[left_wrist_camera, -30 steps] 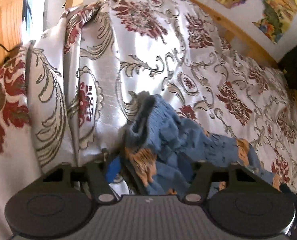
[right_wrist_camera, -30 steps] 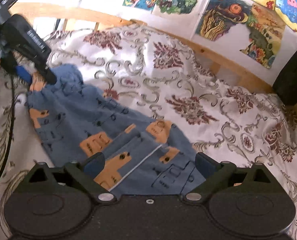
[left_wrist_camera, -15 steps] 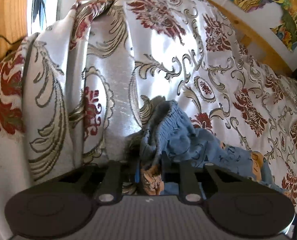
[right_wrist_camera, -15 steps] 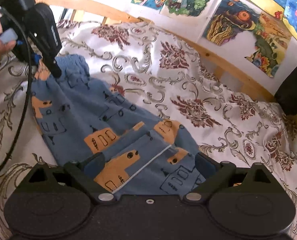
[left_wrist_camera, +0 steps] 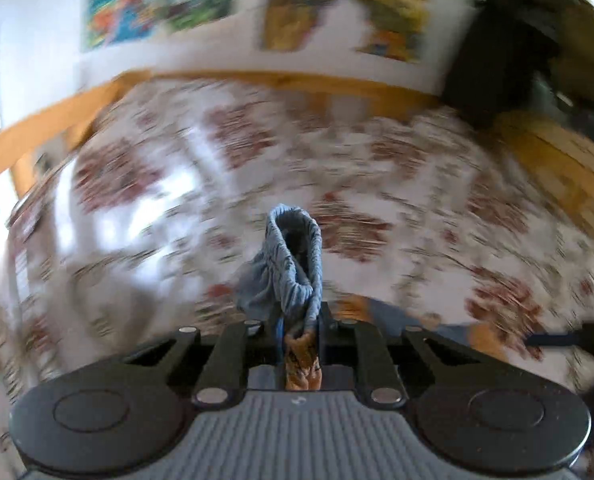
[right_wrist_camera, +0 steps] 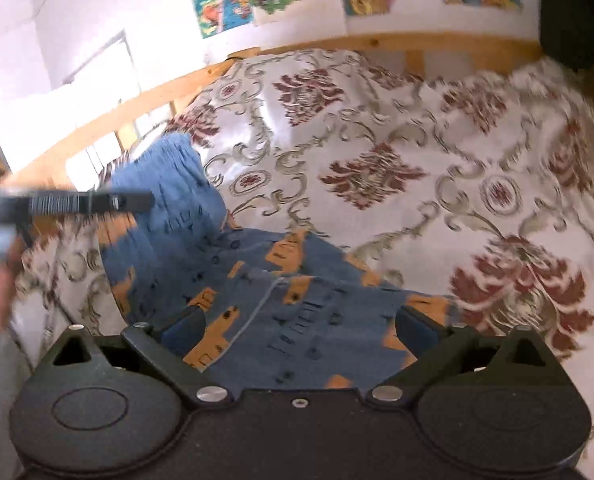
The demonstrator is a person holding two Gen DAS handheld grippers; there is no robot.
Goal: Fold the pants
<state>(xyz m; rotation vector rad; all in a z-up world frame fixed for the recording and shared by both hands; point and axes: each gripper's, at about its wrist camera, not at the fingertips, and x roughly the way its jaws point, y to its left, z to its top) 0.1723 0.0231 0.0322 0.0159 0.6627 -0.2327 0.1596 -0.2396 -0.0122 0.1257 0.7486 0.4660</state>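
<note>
Pants waistband pinched in left tool, right tool agape over legs — right view only.

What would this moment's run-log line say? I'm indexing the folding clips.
left gripper: shut on pants waistband, lifted | right gripper: open over pants | bedspread: under pants
</note>
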